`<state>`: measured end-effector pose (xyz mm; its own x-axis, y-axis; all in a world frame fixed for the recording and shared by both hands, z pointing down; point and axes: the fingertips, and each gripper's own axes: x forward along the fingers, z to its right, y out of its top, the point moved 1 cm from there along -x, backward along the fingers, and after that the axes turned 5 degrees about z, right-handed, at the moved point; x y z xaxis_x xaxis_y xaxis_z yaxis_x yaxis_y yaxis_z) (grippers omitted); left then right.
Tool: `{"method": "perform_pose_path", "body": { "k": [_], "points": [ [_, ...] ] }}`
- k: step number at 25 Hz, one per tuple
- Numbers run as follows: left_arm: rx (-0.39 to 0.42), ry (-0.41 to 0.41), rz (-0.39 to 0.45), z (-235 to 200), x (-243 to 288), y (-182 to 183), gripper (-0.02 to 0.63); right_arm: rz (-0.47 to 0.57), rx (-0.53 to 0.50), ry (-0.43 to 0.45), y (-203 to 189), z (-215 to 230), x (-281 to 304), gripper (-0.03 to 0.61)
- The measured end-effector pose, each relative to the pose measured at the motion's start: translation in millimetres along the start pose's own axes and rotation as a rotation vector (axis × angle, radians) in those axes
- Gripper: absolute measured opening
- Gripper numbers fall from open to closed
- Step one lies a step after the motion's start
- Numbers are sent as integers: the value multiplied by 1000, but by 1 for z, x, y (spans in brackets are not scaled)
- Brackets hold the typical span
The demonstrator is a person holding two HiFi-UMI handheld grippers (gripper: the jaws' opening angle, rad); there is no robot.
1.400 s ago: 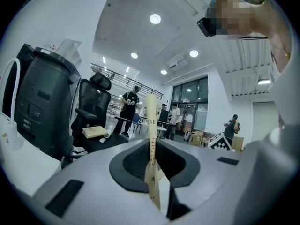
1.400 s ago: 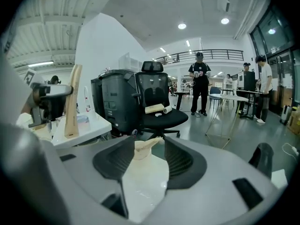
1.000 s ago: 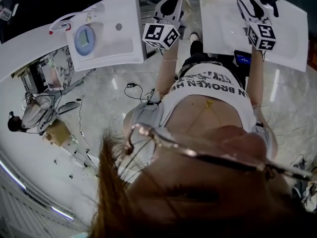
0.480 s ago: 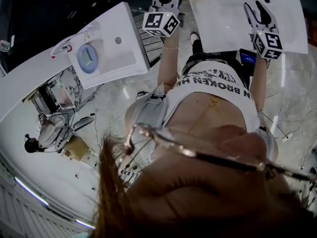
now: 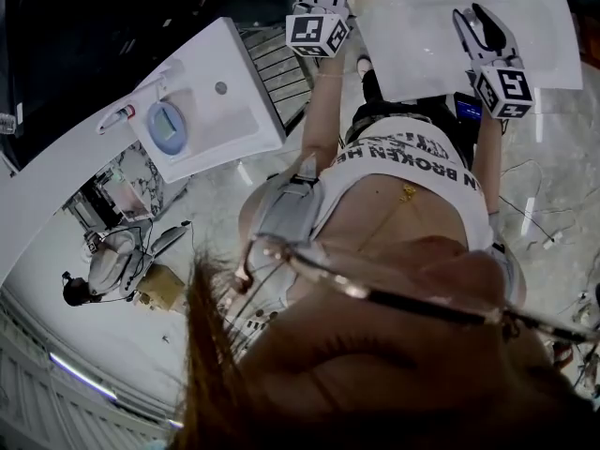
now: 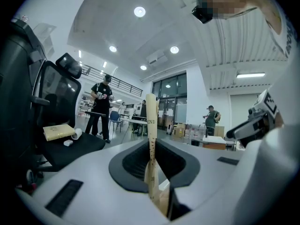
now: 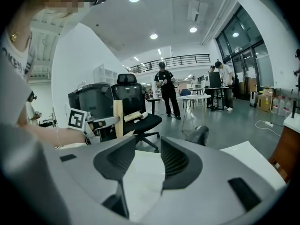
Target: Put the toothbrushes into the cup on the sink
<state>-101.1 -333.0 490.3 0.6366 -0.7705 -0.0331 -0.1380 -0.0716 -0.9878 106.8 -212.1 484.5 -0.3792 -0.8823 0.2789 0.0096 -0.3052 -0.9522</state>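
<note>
Open hall: round ceiling lights, a glazed front, a railed gallery, and several people standing among tables well beyond you. An office chair [image 6: 70,146] stands close to your left, with a flat box and a small roll on its seat.

Your left gripper [image 6: 152,146] has its jaws pinching a pale toothbrush [image 6: 151,125]. The handle stands upright between the pads and rises well above the jaw tips. Dark print runs down the handle. Only the letters "END" near the top can be read, and the smaller marks below them are too fine to make out.

Your right gripper [image 7: 148,142] has its jaws spread, with nothing between them. Only the white desk [image 5: 422,45] shows through the gap.

From the head view, both grippers are held out in front of you: the left at the desk's left edge, the right over the desk top. Each carries a cube [image 5: 317,34] with square black-and-white markers.

The sink [image 5: 244,111] lies off to your left, well apart from both grippers. The blue cup [image 5: 165,127] stands on it, beside the basin. The held toothbrush is well apart from the cup.

Your shirt [image 5: 403,190] carries a printed line of which "BROKEN" can be read. The rest is cut off.
</note>
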Motion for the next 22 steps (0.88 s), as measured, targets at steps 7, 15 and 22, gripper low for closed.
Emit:
{"method": "perform_pose_path", "body": {
  "k": [7,15,22],
  "points": [
    [49,-32,-149,0,15,-53,48,3,-18,26,-1,-11,10,64],
    [57,-83,-226,10,21,-81,52,-5,-10,41,-7,-16,11,49],
    [34,-101,-246,11,18,-83,127,-22,-10,54,-8,-21,18,49]
  ]
}}
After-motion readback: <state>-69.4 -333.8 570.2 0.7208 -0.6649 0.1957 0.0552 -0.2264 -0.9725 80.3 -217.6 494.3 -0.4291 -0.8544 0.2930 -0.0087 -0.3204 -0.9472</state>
